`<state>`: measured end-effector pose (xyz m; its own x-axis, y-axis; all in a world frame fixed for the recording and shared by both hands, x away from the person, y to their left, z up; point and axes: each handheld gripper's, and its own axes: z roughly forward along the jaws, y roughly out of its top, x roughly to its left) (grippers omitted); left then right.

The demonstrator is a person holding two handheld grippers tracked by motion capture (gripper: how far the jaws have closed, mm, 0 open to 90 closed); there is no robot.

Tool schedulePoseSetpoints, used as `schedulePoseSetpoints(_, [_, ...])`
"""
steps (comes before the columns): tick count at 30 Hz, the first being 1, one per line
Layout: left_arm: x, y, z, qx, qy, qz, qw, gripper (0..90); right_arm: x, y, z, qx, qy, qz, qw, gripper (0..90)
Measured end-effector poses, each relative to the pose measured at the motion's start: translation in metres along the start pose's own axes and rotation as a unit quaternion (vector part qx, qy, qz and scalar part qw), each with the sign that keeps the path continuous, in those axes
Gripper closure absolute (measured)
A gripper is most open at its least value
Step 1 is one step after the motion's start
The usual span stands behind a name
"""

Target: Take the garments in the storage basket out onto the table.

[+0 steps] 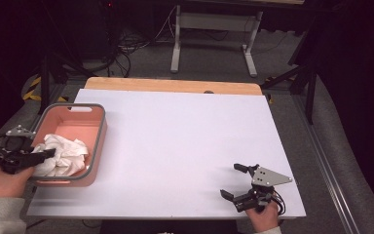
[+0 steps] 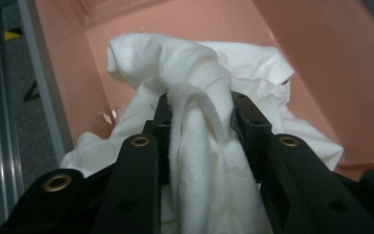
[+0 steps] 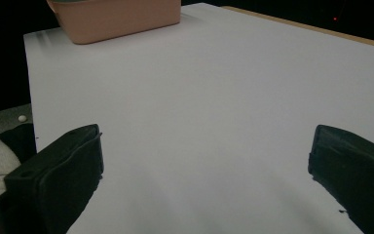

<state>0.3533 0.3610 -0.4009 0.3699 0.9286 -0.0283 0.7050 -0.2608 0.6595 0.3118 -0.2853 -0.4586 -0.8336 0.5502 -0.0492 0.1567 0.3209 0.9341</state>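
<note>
A crumpled white cloth (image 1: 63, 153) lies in a pink bin (image 1: 97, 141) at the table's left edge. My left gripper (image 1: 48, 153) reaches into the bin from the left and is shut on a fold of the cloth (image 2: 199, 112), which bunches up between the two black jaws. The bin's pink floor (image 2: 199, 24) lies beyond the cloth. My right gripper (image 1: 233, 181) rests near the front right corner of the white table, open, with bare table between its fingers (image 3: 68, 165). The pink bin (image 3: 121, 17) sits far off in the right gripper view.
The white tabletop (image 1: 175, 141) spreads between the bin and the right gripper, with a wooden strip (image 1: 173, 86) along its far edge. Beyond stand a desk frame's legs (image 1: 175, 44) and cables on the grey floor.
</note>
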Motion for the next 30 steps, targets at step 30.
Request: schedulePoseSetpoints(30, [-0.007, 0.015, -0.048, -0.225, -0.057, -0.004, 0.9727, 68.8, 0.0, 0.0, 0.001, 0.001, 0.005, -0.002, 1.0, 0.1])
